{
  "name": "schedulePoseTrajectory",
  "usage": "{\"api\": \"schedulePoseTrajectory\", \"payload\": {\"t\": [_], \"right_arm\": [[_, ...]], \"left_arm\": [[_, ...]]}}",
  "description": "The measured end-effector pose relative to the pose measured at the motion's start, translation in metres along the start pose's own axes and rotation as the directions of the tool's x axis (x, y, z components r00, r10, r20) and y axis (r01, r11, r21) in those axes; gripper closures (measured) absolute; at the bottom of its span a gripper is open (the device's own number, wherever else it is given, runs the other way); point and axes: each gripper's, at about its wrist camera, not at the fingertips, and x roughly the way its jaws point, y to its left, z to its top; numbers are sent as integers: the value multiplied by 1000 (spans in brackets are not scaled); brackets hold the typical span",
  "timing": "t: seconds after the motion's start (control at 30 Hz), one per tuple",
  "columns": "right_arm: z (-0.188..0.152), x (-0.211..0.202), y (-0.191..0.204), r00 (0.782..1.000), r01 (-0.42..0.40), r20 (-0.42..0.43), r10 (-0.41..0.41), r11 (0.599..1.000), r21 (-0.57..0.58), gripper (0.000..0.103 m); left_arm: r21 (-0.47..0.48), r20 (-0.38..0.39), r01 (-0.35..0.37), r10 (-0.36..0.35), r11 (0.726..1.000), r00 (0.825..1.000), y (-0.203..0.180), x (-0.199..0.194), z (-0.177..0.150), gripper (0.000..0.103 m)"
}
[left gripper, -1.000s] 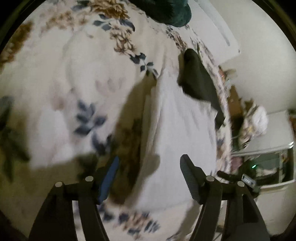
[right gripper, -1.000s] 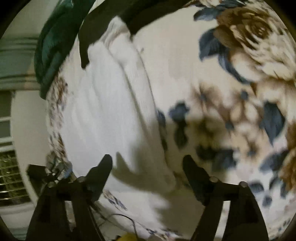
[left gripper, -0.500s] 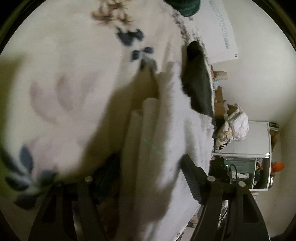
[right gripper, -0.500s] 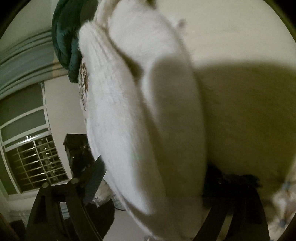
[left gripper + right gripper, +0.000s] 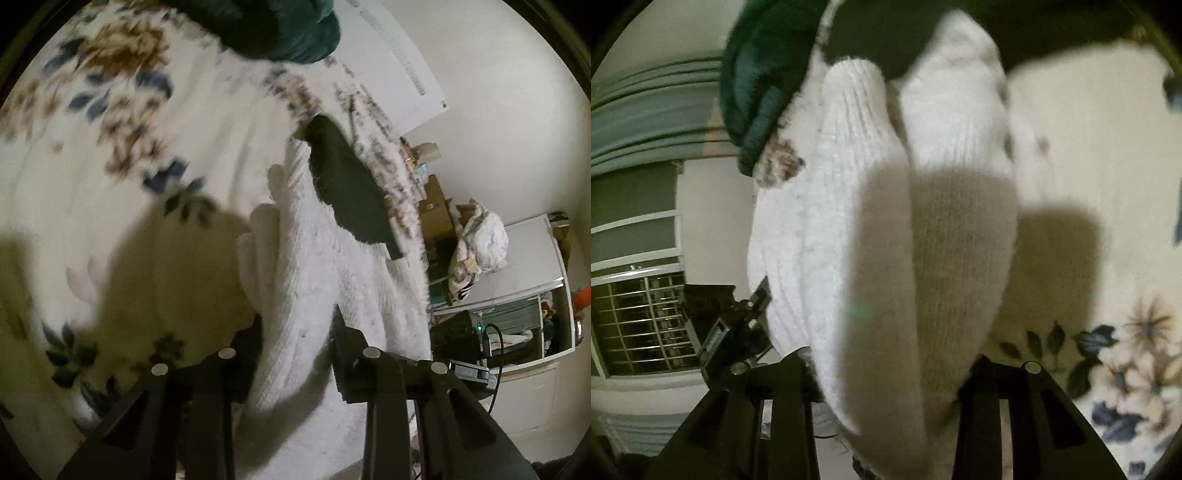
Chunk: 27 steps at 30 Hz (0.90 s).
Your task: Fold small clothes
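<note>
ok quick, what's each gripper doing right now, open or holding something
Left gripper: closed on the edge of the white knit garment.
Right gripper: closed on the same white knit garment.

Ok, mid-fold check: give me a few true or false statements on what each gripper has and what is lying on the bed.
1. The left gripper is shut on the white knitted garment. True.
2. The right gripper hangs open, away from the garment. False: white knit fills the space between its fingers, which pinch it.
3. A black cloth lies on the garment's far part. True.
4. The bedspread is plain grey. False: it is cream with blue and brown flowers.
5. A dark green fabric sits at the far end of the bed. True.
</note>
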Motion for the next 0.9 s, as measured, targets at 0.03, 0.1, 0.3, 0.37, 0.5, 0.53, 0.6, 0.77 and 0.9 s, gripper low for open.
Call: {"api": "schedulePoseTrajectory", "payload": {"t": [0.03, 0.1, 0.3, 0.37, 0.5, 0.53, 0.6, 0.77, 0.9], "right_arm": [[2, -14, 11, 1000, -1, 19, 2, 1000, -21, 65], [6, -40, 31, 999, -15, 43, 17, 999, -44, 65], [57, -123, 76, 989, 0, 145, 17, 994, -113, 65], [81, -146, 88, 983, 7, 180, 15, 993, -117, 65], [143, -176, 89, 974, 19, 226, 7, 993, -114, 65], [158, -180, 86, 972, 26, 235, 0, 994, -107, 65], [188, -180, 74, 970, 41, 243, -16, 995, -95, 65], [238, -143, 40, 974, 67, 221, -58, 997, -33, 65], [257, -120, 6, 977, 101, 186, -103, 995, 16, 65]], "left_arm": [[9, 8, 5, -5, 1000, 1000, -10, -3, 6, 76], [37, 25, 12, -13, 999, 1000, -35, -7, 21, 76], [86, 59, 52, -57, 995, 997, -95, 13, 80, 76], [112, 66, 55, -63, 992, 996, -116, 31, 103, 76], [163, 66, 38, -49, 986, 997, -145, 79, 150, 75], [171, 61, 32, -43, 985, 997, -147, 93, 159, 75], [180, 51, 17, -26, 984, 998, -147, 117, 172, 75], [189, 7, -38, 37, 981, 999, -132, 170, 183, 75], [204, -48, -90, 101, 975, 994, -117, 201, 181, 75]]}}
